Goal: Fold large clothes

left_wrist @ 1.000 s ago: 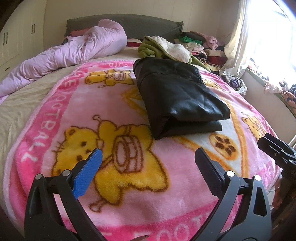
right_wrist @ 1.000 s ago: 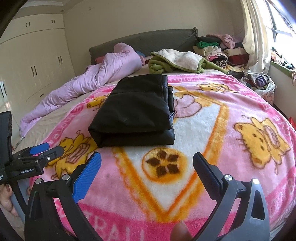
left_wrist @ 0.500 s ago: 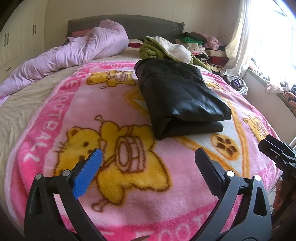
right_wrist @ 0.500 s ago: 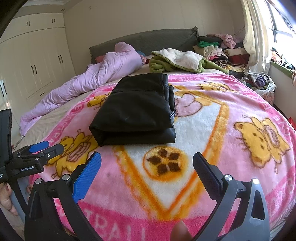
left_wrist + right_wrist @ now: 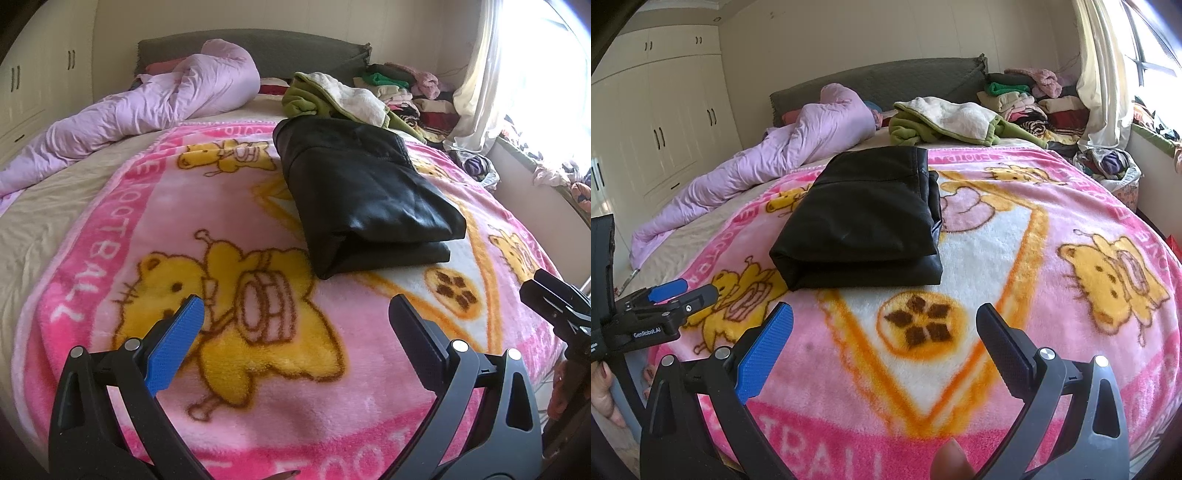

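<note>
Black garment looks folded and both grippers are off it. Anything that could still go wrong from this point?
Some, though modest. The black garment looks smooth and slick, and its top layer overhangs the lower one at the near edge, so the fold may slide or spring open. It lies on a plush pink blanket; a nudge from the open left gripper or right gripper could drag the blanket and skew the stack.

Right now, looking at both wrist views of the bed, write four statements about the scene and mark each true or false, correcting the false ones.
1. The black garment lies folded on the pink blanket. True.
2. The left gripper is clamped on the garment. False: it is open, short of it, holding nothing.
3. The right gripper is open and empty. True.
4. The lilac duvet covers the black garment. False: it lies bunched apart, toward the headboard.
</note>
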Demonstrator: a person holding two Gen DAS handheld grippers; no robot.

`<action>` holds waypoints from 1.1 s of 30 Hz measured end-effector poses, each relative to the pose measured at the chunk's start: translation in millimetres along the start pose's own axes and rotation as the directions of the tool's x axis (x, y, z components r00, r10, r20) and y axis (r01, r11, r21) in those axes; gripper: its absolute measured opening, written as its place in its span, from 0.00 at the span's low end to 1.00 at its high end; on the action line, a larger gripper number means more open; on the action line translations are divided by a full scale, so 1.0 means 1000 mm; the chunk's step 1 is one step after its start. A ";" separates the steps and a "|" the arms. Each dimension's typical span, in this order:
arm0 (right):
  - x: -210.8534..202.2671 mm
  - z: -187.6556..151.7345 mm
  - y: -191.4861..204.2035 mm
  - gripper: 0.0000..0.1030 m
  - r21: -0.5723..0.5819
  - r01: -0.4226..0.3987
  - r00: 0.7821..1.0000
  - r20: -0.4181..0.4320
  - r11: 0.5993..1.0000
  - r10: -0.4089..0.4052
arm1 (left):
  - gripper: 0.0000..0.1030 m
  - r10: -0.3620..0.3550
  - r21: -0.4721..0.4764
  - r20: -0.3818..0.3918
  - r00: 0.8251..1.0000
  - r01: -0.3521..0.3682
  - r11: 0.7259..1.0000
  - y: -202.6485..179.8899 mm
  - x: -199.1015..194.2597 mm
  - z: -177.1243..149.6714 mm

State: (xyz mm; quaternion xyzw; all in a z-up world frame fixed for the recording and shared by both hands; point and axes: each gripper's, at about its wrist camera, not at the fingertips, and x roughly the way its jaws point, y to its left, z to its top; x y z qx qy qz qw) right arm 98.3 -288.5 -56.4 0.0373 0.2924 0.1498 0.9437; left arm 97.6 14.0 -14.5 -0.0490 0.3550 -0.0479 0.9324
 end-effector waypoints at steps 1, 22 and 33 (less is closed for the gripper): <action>0.000 0.000 0.000 0.96 0.000 -0.001 1.000 0.002 1.000 0.001 | 0.91 0.002 0.000 0.000 1.000 -0.002 1.000 0.002 0.000 0.001; -0.015 -0.001 -0.021 0.96 0.082 0.096 0.994 0.039 0.992 -0.099 | 0.91 0.028 -0.021 0.001 1.000 -0.028 0.999 0.011 -0.003 0.002; -0.131 -0.075 -0.294 0.96 0.545 0.625 0.734 -0.164 0.560 -0.659 | 0.91 0.277 -0.351 -0.131 0.952 -0.306 0.885 0.221 0.014 0.050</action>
